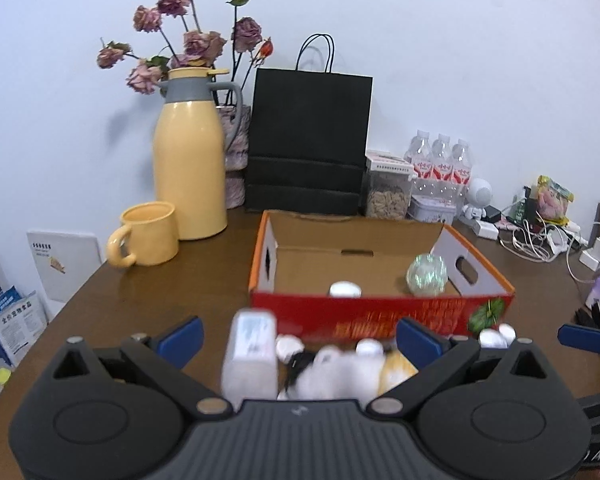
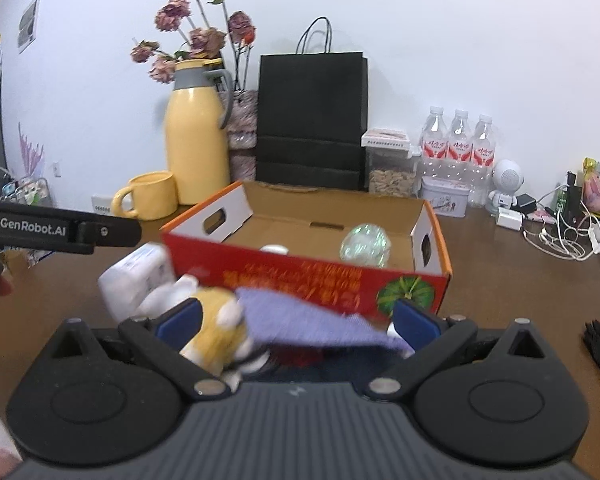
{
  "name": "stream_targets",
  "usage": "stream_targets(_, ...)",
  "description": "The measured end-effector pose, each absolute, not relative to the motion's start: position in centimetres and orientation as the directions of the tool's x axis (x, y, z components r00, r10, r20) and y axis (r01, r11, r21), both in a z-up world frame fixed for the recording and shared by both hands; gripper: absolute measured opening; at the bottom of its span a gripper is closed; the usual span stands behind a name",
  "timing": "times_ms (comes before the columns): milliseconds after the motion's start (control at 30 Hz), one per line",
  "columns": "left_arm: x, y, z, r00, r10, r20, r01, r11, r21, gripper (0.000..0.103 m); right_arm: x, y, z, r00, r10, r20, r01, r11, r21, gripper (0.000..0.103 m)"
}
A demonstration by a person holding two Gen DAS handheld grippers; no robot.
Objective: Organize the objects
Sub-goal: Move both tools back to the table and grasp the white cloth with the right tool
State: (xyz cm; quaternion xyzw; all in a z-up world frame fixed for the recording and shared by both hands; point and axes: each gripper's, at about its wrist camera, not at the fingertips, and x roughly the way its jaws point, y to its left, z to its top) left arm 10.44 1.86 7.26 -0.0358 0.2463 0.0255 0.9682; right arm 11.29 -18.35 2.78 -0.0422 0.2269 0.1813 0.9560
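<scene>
Both tongs spread wide, gripping nothing: left tongs (image 1: 300, 338) over white bottle (image 1: 250, 354) & blurred small stuff; right tongs (image 2: 296, 320) over purple cloth (image 2: 312, 326) & plush toy (image 2: 216, 336). Box (image 1: 380, 312) just beyond on table (image 1: 180, 280), w/ glass ball (image 1: 427, 274) at far right inside.

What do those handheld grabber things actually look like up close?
Each gripper is mostly black plastic: a ribbed grey-black body, two rounded housings with circular discs, and silver rivets on the linkage arms. The left gripper and right gripper both end in blue fingers. Seen from the side, one bears white lettering, "GenRobot.AI". No cables show.
</scene>
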Motion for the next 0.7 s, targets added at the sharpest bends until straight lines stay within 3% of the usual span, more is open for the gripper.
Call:
stream_targets(533,3.4,5.1,3.1,0.838,0.044,-0.544,-0.092,0.994,-0.061,0.102,6.3,-15.5,-2.2,0.743,0.337,-0.579,-0.416,0.909,-0.004,0.103)
stream_targets(700,3.2,5.5,2.4,0.827,0.048,-0.561,-0.098,0.993,-0.06,0.102,6.9,-12.9,-3.7,0.73,0.318,-0.605,-0.454,0.887,-0.081,0.103)
